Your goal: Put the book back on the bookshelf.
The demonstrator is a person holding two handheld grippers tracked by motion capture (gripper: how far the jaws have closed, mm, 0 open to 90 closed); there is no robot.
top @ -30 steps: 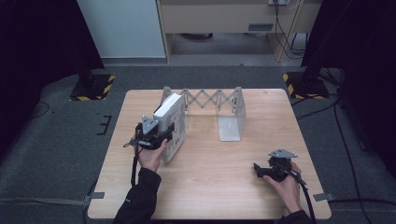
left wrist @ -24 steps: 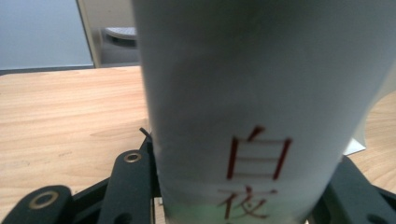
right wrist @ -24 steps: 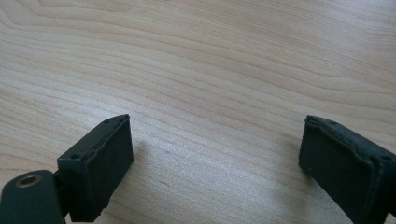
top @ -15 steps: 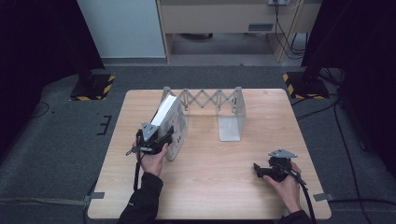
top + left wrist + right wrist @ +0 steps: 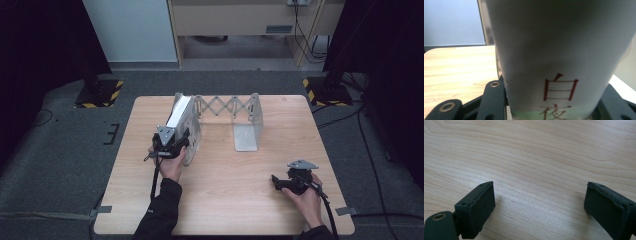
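The wooden bench sits on grey carpet, and from the high view an expanding metal book rack stands along its far edge, a scissor lattice joining an end plate at the left to another at the right. A white book leans tilted against the left end plate, inside the rack's left end, with the rest of the rack holding nothing. The left gripper is at the near edge of that book, the left hand behind it. The left gripper view brings out what the high view cannot: the book's white spine with red characters printed on it, pressed between the two black fingers, which are clamped on it from both sides. The right gripper rests low over the bench's near right part, well apart from the rack, held by the right hand. In the right gripper view its fingers stand wide apart above bare wood grain, holding nothing.
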